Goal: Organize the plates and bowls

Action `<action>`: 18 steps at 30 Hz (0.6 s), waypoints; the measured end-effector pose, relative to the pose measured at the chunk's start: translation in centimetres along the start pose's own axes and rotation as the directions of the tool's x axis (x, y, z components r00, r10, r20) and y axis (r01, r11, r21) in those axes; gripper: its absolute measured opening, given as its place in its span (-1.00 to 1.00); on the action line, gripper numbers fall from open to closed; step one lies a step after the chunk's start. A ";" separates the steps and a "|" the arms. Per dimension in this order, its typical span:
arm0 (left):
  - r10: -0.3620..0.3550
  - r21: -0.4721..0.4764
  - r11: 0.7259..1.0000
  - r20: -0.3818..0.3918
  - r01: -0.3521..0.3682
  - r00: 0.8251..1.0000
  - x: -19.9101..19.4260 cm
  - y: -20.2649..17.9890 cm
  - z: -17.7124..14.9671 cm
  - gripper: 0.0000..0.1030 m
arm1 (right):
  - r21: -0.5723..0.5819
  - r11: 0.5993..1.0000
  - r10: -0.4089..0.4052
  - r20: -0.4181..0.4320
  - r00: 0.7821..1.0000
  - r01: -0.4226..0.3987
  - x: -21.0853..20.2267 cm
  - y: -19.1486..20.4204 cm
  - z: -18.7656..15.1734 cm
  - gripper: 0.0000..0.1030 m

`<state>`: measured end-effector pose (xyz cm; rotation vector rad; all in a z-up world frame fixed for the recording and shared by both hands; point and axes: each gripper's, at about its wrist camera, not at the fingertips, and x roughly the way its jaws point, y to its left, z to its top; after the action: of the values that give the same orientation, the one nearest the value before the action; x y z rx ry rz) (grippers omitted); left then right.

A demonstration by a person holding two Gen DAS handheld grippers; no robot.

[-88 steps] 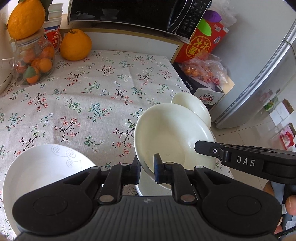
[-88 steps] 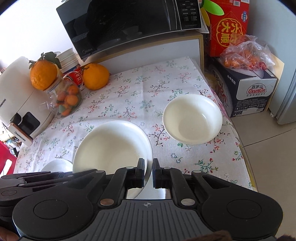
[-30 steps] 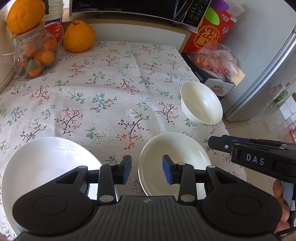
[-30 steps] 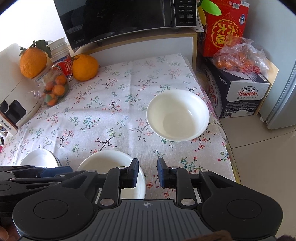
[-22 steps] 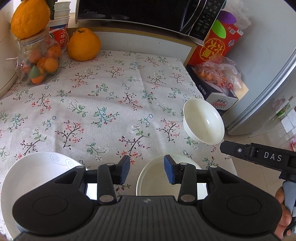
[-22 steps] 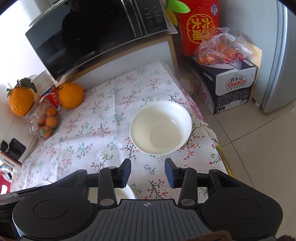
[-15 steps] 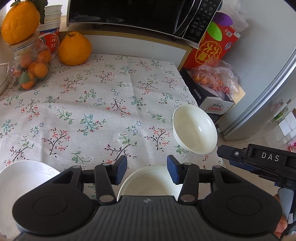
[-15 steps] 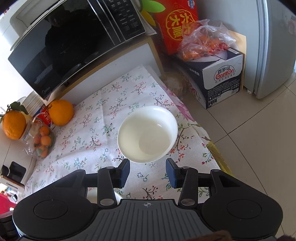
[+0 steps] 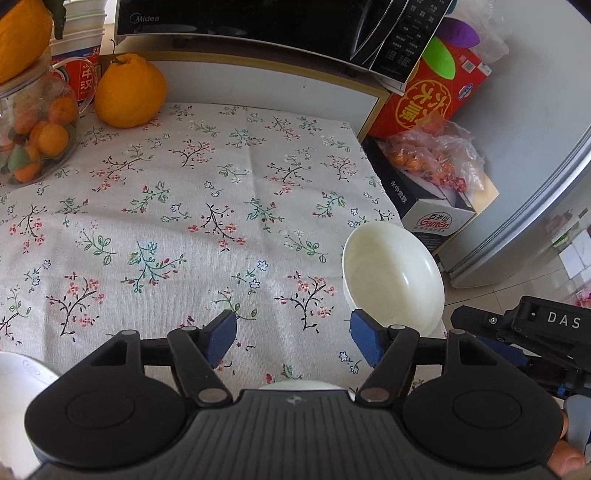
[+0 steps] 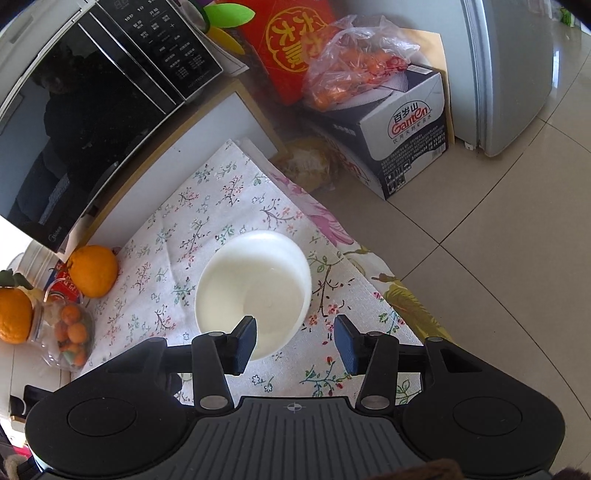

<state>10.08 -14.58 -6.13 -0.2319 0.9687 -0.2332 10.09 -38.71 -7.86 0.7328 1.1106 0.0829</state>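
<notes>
A white bowl (image 9: 393,280) stands near the right edge of the floral tablecloth (image 9: 184,221). My left gripper (image 9: 293,341) is open and empty above the cloth, left of the bowl. Only a sliver of a second white dish (image 9: 299,386) shows under its body, and a white plate with a swirl pattern (image 9: 22,373) lies at the lower left. In the right wrist view my right gripper (image 10: 295,343) is open and empty, hovering over the near rim of the same bowl (image 10: 255,295). The right gripper also shows in the left wrist view (image 9: 517,328).
A microwave (image 9: 258,26) stands at the back on a low shelf. A large orange (image 9: 129,92) and a jar of small oranges (image 9: 33,140) stand at the back left. Boxes (image 10: 402,122), a bag of fruit and a fridge (image 10: 517,74) stand past the table's right edge.
Both grippers let go of the white dish, opened wider and pulled back. The right gripper swung toward the bowl at the table's right edge.
</notes>
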 end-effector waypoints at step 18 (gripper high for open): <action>-0.016 0.011 1.000 -0.043 0.017 0.999 4.8 -2.6 1.7 -0.01 | 0.004 0.999 -0.045 -0.015 0.999 0.045 3.5 0.7 1.7 -0.17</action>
<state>13.81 -18.29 -8.19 -0.2250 1.0083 -0.2595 13.31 -37.59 -9.82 0.7116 1.1414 0.0478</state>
